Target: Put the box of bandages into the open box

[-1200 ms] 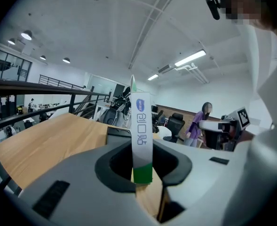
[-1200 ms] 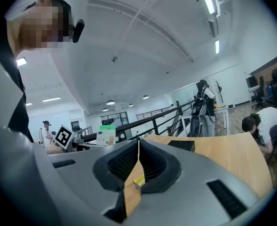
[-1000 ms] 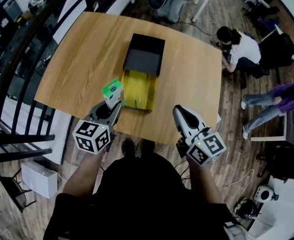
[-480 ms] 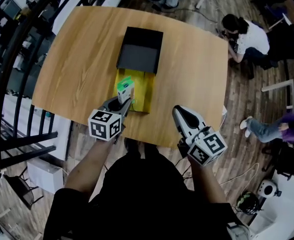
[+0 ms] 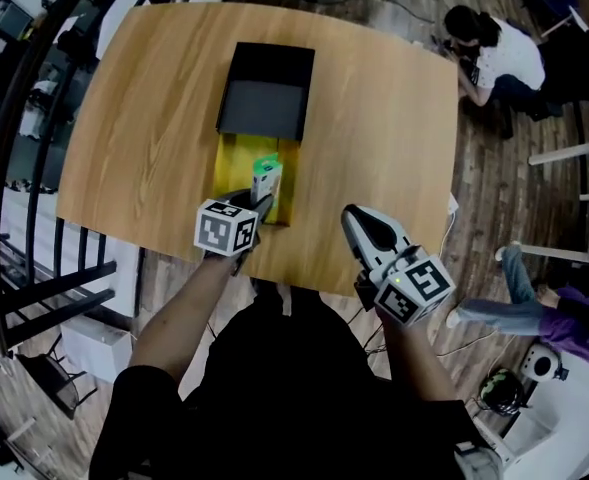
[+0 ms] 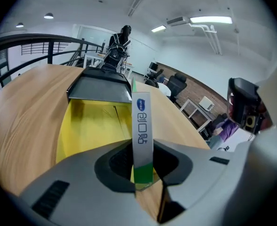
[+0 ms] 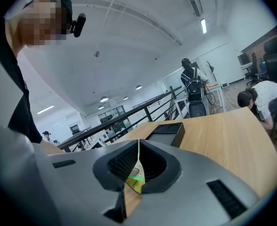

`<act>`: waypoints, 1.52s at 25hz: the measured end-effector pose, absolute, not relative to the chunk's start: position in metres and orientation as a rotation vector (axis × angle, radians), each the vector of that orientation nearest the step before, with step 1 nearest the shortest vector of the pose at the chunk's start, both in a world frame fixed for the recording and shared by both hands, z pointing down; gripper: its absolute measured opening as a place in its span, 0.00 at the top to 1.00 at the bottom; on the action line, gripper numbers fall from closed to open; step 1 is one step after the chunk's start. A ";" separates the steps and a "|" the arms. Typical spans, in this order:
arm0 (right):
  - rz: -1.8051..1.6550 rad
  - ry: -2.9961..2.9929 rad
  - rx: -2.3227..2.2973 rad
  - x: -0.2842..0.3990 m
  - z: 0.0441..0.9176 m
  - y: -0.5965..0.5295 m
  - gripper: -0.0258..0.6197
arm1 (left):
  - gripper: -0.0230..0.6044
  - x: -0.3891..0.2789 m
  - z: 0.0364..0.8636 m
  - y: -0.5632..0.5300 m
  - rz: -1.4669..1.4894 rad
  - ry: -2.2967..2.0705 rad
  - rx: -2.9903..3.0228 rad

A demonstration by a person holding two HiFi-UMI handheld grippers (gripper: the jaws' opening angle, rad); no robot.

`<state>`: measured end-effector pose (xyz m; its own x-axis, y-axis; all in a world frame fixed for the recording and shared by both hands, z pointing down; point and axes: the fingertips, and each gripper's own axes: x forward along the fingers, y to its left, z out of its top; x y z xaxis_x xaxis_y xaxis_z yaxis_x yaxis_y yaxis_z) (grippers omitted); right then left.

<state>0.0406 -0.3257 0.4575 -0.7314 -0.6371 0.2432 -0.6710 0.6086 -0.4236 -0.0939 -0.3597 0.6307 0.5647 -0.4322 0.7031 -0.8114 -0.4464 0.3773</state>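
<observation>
The box of bandages, white with a green end, stands on edge between the jaws of my left gripper, which is shut on it. In the left gripper view the bandage box rises from the pads over the near end of the open box, whose inside is yellow. That open box lies on the wooden table with its black lid hinged back at the far end. My right gripper hovers at the table's near edge, shut and empty, to the right of the open box.
A black railing runs along the table's left side. On the floor to the far right a person in a white top crouches, and another person's legs show nearer. The black lid shows past my right jaws.
My left gripper has carried the bandage box from left of the open box to over its yellow inside and lowered it. The right gripper shifted only slightly.
</observation>
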 end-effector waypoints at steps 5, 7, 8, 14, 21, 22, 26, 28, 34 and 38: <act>0.776 -2.750 1.125 0.046 0.456 -0.332 0.90 | 0.81 -0.084 0.650 -0.361 0.758 -0.942 2.047; 0.768 -2.750 1.129 0.049 0.453 -0.334 0.90 | 0.81 -0.086 0.656 -0.363 0.809 -0.945 2.046; 0.764 -2.749 1.132 0.050 0.452 -0.336 0.90 | 0.81 -0.087 0.659 -0.364 0.833 -0.947 2.042; 0.761 -2.749 1.137 0.056 0.447 -0.339 0.90 | 0.75 -0.104 0.666 -0.367 0.966 -0.998 2.018; 0.761 -2.760 1.108 0.049 0.449 -0.338 0.90 | 0.72 -0.125 0.668 -0.369 1.030 -1.090 2.015; 0.761 -2.761 1.105 0.048 0.449 -0.338 0.90 | 0.72 -0.128 0.666 -0.370 1.037 -1.100 2.019; 0.762 -2.760 1.098 0.046 0.449 -0.335 0.90 | 0.71 -0.138 0.665 -0.370 1.049 -1.134 2.008; 0.758 -2.758 1.099 0.045 0.449 -0.333 0.90 | 0.71 -0.145 0.663 -0.371 1.048 -1.168 2.005; 0.725 -2.765 1.111 0.043 0.442 -0.332 0.90 | 0.73 -0.156 0.647 -0.374 0.988 -1.233 2.031; 0.684 -2.765 1.117 0.039 0.435 -0.330 0.90 | 0.76 -0.160 0.620 -0.373 0.911 -1.278 2.079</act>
